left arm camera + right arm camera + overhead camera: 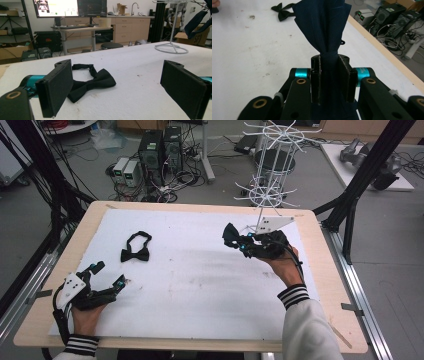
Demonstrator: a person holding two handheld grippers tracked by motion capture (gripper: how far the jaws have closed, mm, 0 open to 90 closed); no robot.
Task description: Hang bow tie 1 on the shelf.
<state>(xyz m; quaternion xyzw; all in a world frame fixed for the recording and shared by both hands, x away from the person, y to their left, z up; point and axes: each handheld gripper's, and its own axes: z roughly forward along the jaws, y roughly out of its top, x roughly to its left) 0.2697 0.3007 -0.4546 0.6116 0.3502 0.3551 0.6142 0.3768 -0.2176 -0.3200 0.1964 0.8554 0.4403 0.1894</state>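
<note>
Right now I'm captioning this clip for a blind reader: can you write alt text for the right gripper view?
The right gripper has its two black jaws shut on a dark blue bow tie, which fans out above them. Behind lies a white table top, with a black bow tie on it at the far edge.

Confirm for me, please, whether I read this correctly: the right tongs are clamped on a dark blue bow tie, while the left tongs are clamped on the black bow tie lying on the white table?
Not quite. The left tongs stand open, and the black bow tie lies free on the white table ahead of them, as the left gripper view shows. The right tongs are indeed clamped on the dark blue bow tie.
</note>
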